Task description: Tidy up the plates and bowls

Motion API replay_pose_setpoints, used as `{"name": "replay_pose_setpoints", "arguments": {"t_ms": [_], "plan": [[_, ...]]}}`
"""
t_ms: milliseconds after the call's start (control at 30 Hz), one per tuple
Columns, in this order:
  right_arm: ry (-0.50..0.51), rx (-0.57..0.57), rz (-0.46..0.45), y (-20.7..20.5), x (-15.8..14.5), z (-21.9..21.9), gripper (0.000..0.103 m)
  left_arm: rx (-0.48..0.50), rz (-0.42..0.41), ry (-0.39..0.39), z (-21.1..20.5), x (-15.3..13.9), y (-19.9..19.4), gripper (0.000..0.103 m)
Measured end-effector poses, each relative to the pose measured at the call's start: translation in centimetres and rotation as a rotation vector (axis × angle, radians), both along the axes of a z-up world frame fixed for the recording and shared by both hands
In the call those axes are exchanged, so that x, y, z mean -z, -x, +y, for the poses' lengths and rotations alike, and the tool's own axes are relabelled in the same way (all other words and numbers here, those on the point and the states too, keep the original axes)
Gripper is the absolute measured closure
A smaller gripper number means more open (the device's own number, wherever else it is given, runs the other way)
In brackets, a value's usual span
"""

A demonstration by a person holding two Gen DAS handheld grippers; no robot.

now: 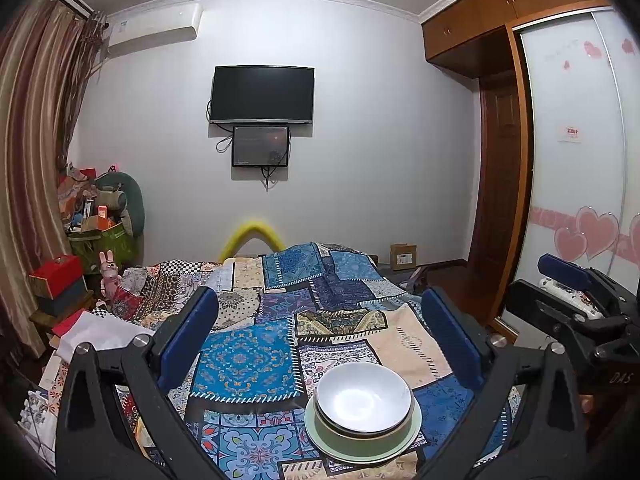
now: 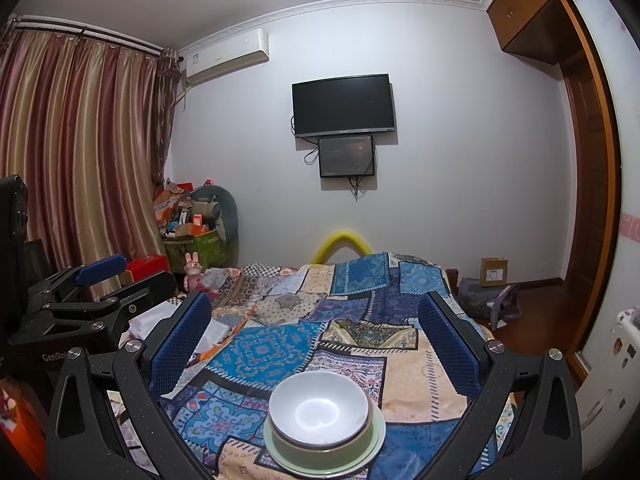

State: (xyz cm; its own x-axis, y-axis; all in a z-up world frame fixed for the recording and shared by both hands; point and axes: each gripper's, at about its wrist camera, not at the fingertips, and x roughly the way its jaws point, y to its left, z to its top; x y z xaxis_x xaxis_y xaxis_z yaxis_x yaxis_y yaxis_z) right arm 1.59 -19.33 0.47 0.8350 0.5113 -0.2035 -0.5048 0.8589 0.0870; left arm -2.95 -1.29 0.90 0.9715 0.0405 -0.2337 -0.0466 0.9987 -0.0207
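A white bowl (image 1: 364,396) sits nested in a green bowl (image 1: 360,438), which stands on a pale green plate (image 1: 320,442). The stack rests on the patchwork bedspread (image 1: 248,360) near its front edge. My left gripper (image 1: 320,316) is open and empty, held above and behind the stack. In the right wrist view the same white bowl (image 2: 318,408), green bowl (image 2: 320,454) and plate (image 2: 378,440) lie low between the fingers. My right gripper (image 2: 316,316) is open and empty, apart from the stack. The right gripper also shows in the left wrist view (image 1: 568,280), and the left gripper shows in the right wrist view (image 2: 100,272).
The bed runs toward a wall with a TV (image 1: 262,94) and a smaller screen (image 1: 261,146). Clutter and boxes (image 1: 100,216) stand at the left by the curtain (image 2: 72,152). A wardrobe with sliding doors (image 1: 576,152) is on the right. A cardboard box (image 2: 494,272) and a bag (image 2: 488,300) lie on the floor.
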Motion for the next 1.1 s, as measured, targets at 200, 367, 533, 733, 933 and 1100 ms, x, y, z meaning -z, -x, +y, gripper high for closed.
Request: {"name": "replay_pose_setpoints", "arguments": {"t_ms": [200, 367, 533, 733, 933, 1100], "plan": [[0.000, 0.000, 0.001, -0.03, 0.02, 0.02, 0.000, -0.001, 0.000, 0.000, -0.01, -0.01, -0.06, 0.000], [0.000, -0.001, 0.002, -0.07, 0.00, 0.00, 0.000, 0.000, 0.003, 0.005, -0.05, -0.02, -0.17, 0.000], [0.002, -0.002, 0.000, -0.07, 0.03, -0.03, 0.000, 0.000, 0.008, 0.012, 0.15, -0.04, -0.39, 0.000], [0.002, -0.002, 0.003, -0.08, 0.06, 0.03, 0.000, 0.003, 0.016, 0.016, 0.26, 0.00, -0.68, 0.000], [0.000, -0.002, 0.003, -0.05, 0.01, -0.01, 0.000, 0.010, 0.019, 0.025, 0.48, 0.18, -0.64, 0.000], [0.002, -0.002, 0.006, -0.20, 0.12, -0.05, 0.000, 0.019, 0.027, 0.028, 0.44, 0.20, -0.87, 0.000]]}}
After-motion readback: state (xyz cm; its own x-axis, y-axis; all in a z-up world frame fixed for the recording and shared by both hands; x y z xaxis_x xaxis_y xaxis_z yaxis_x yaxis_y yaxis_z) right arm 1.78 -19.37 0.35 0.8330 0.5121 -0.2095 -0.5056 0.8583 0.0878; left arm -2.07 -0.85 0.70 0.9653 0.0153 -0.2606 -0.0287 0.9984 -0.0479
